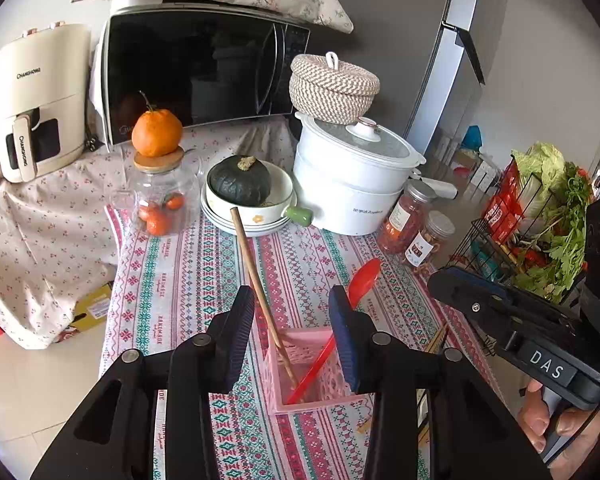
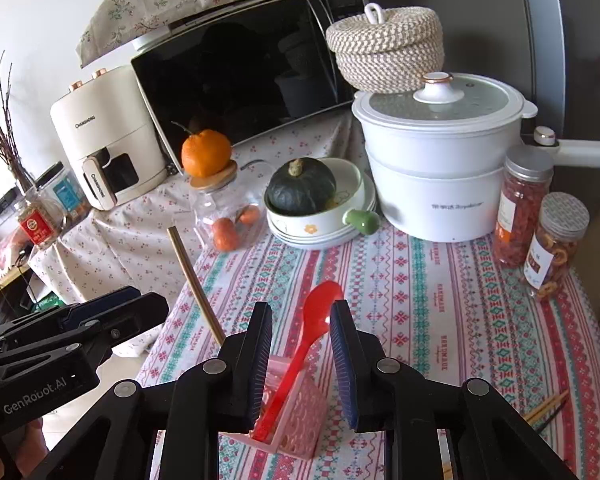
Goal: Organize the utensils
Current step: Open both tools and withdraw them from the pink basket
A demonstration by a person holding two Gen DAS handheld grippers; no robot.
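A pink lattice utensil holder [image 1: 320, 380] [image 2: 296, 420] stands on the patterned tablecloth. A red plastic spoon [image 1: 364, 280] [image 2: 320, 312] and a wooden chopstick [image 1: 252, 264] [image 2: 196, 280] stand in it, leaning. My left gripper [image 1: 292, 304] is open and empty, its jaws on either side of the chopstick above the holder. My right gripper [image 2: 302, 320] is open and empty, its jaws on either side of the spoon bowl. More chopsticks [image 2: 548, 406] [image 1: 436, 340] lie on the table at the right.
Behind stand a glass jar with oranges [image 1: 158, 196], a bowl with a green squash [image 1: 240, 184], a white cooker pot [image 1: 352, 176], two snack jars [image 2: 540, 220], a microwave [image 1: 196, 72] and an air fryer [image 1: 36, 100]. A wire vegetable basket [image 1: 540, 224] is right.
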